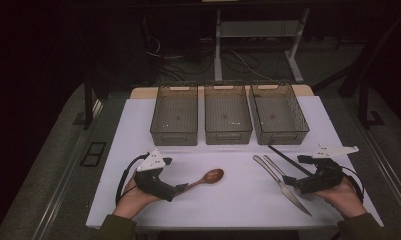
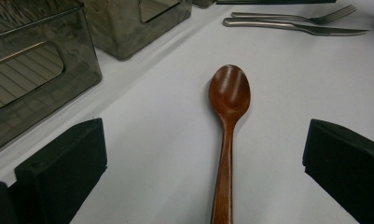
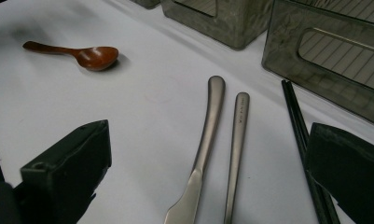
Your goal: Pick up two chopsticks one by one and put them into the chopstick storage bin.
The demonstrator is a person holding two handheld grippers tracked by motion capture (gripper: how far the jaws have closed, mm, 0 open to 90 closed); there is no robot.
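Note:
A brown wooden spoon (image 1: 208, 177) lies on the white table, bowl pointing right and away. My left gripper (image 1: 179, 189) sits at its handle end. In the left gripper view the open left gripper (image 2: 205, 147) has its jaws on either side of the spoon (image 2: 229, 107) handle, not touching it. A steel knife (image 1: 281, 183), a steel fork (image 1: 274, 165) and black chopsticks (image 1: 288, 159) lie at the right. My right gripper (image 1: 291, 181) rests over them, open (image 3: 212, 149), with the knife (image 3: 208, 121), the fork (image 3: 236, 140) and the chopsticks (image 3: 299, 121) between its jaws.
Three grey see-through bins stand in a row at the back of the table: left (image 1: 173, 137), middle (image 1: 228, 136), right (image 1: 283, 137). White table surface (image 1: 238, 200) runs between the two grippers. Dark floor surrounds the table.

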